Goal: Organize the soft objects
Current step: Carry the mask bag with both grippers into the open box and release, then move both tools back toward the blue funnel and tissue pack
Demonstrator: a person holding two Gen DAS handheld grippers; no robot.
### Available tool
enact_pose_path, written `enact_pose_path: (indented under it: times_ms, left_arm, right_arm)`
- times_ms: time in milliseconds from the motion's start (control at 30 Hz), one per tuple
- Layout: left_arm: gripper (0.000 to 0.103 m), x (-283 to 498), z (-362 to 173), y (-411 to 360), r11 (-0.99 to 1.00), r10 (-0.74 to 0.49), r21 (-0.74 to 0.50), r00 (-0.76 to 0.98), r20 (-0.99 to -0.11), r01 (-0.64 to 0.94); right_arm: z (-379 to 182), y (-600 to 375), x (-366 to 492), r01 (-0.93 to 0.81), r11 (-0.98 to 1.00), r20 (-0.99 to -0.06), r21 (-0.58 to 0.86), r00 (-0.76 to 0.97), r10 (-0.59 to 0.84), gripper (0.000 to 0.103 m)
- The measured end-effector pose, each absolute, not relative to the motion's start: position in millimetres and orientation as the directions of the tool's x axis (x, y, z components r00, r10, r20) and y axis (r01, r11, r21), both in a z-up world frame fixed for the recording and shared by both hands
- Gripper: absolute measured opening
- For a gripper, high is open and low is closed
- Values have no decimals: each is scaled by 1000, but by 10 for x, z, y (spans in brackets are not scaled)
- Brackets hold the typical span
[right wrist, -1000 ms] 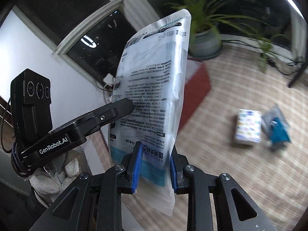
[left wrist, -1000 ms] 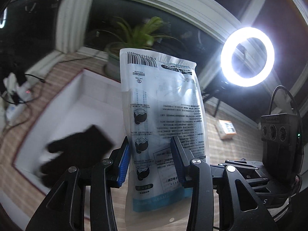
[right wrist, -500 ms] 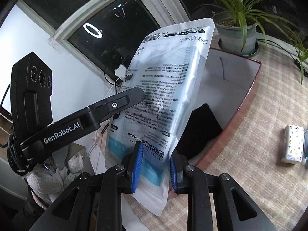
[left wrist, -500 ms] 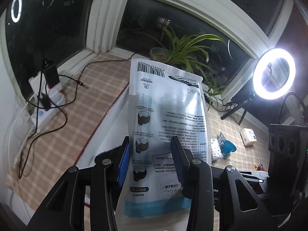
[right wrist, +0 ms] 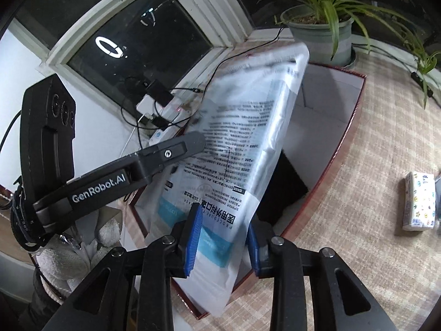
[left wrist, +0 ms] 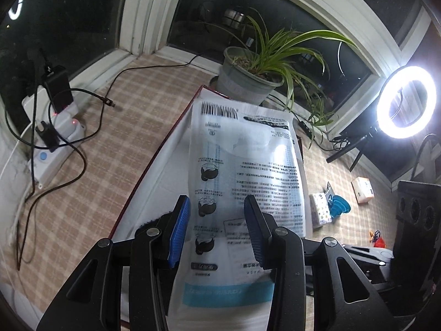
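**Mask packet above the red-rimmed box**

Mask packet (left wrist: pixel 242 193) stands nearly upright between my two grippers, barcode end up and the blue band at the bottom, above the white inside of the box (right wrist: pixel 355 104) with the dark red rim. My left gripper (left wrist: pixel 217 231) has its blue pads spread wide, one on each side of the packet; the packet shows in front of the pads and I cannot tell whether either pad touches it. In the right wrist view, one of that gripper's fingers lies against the printed face of the packet. My right gripper (right wrist: pixel 223 237) has the packet's lower part, by the blue band, between its blue pads (right wrist: pixel 193 237). The left pad sits against the plastic, the right one is mostly hidden behind the packet's edge, so I cannot say for sure that the packet is clamped. The top of the packet is blurred there.

A black soft thing (right wrist: pixel 284 187) lies in the box behind the packet. A potted plant (left wrist: pixel 248 80) stands just beyond the box's far corner. On the checked mat (left wrist: pixel 110 149), a power strip (left wrist: pixel 52 138) with tangled cables lies to the left, and a small patterned tissue pack (right wrist: pixel 419 201) well to the right. A ring light (left wrist: pixel 405 102) glows at the right.
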State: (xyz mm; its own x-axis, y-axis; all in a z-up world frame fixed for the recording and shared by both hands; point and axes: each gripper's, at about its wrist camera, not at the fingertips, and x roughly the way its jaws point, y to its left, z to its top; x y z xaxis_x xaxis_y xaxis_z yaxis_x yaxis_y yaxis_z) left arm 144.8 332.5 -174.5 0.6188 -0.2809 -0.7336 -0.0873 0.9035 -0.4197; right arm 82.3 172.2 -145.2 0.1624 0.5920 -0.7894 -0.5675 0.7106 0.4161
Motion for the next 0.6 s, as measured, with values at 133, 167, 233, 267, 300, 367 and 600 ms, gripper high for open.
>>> enact_pose_path:
  times_ms: [133, 167, 233, 267, 300, 367, 600]
  left_arm:
    - [37, 1447, -1715, 3306, 912, -276, -404, 625, -730, -69]
    - [37, 1443, -1695, 3293, 916, -272, -396, 628, -729, -62]
    - [37, 1435, -1659, 3270, 922, -269, -383, 634, -725, -47]
    - [37, 1428, -1643, 3261, 925, -266, -377, 638, -723, -42]
    - [37, 1420, -1631, 3258, 926, -267, -375, 640, -720, -36]
    - [37, 1401, -1617, 3264, 924, -272, -382, 644, -715, -33]
    - [37, 1301, -1600, 3249, 910, -290, -413, 655, -698, -38]
  right_arm:
    - [-1418, 1739, 815, -565, 729, -791, 386, 203, 577, 45]
    - [-1404, 1723, 803, -564, 731, -785, 385, 217, 581, 48]
    - [-1383, 1698, 781, -563, 733, -779, 381, 232, 583, 52]
    - [-1374, 1654, 771, -563, 736, -779, 377, 238, 581, 52]
    - [-1365, 1621, 763, -562, 739, -779, 371, 244, 577, 52]
    - [-1347, 1571, 755, -557, 747, -779, 363, 258, 571, 53]
    - [-1253, 1222, 690, -532, 761, -763, 372, 292, 577, 55]
